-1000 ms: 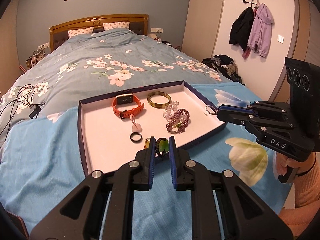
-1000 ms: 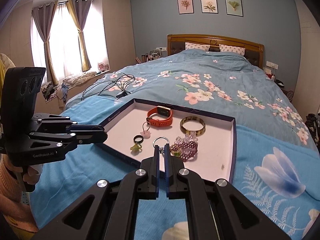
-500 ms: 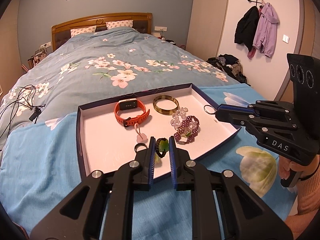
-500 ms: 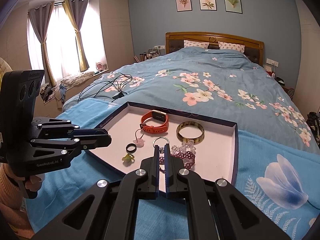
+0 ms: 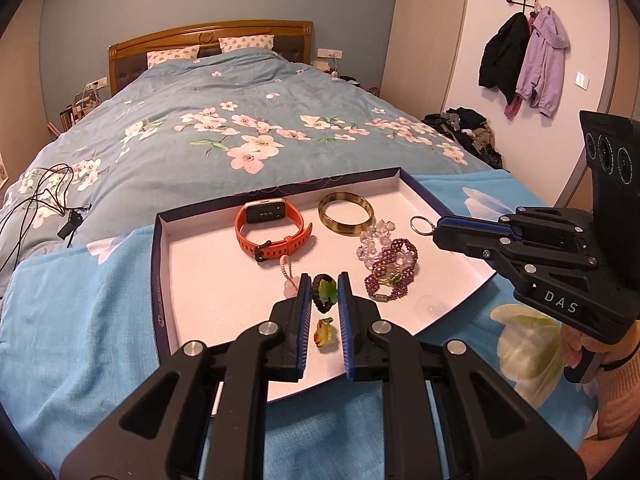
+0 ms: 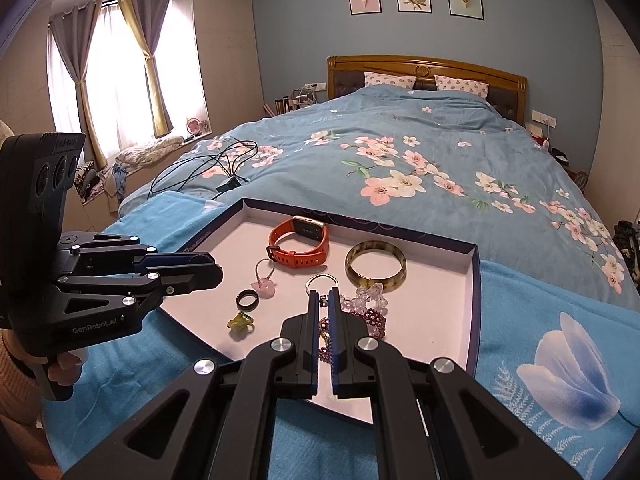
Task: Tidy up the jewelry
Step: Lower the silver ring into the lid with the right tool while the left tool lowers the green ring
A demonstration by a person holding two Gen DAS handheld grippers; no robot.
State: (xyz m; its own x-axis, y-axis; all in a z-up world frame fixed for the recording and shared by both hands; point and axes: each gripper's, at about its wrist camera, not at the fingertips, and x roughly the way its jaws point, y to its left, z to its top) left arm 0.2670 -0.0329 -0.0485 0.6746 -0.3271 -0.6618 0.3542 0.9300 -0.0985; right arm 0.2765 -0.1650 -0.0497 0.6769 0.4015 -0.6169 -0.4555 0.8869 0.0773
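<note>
A shallow blue-edged tray (image 5: 208,280) lies on the bed and holds an orange watch (image 5: 272,228), an amber bangle (image 5: 346,214), clear and purple bead bracelets (image 5: 390,264), a pink charm (image 6: 264,289), a black ring (image 6: 247,300) and a yellow-green ring (image 5: 325,332). My left gripper (image 5: 324,284) is shut on a dark green-stoned ring (image 5: 323,291) above the tray's near side. My right gripper (image 6: 324,298) is shut on the tab of a silver key ring (image 6: 322,280), over the tray's right part; it also shows in the left wrist view (image 5: 436,232).
The tray sits on a light blue floral blanket (image 5: 80,320) over a flowered duvet. Black cables (image 5: 44,196) lie on the bed to the left. Coats (image 5: 524,56) hang on the right wall and clothes are piled below them.
Both grippers have moved forward over the tray, each still holding its item. The yellow-green ring now shows under the left fingers.
</note>
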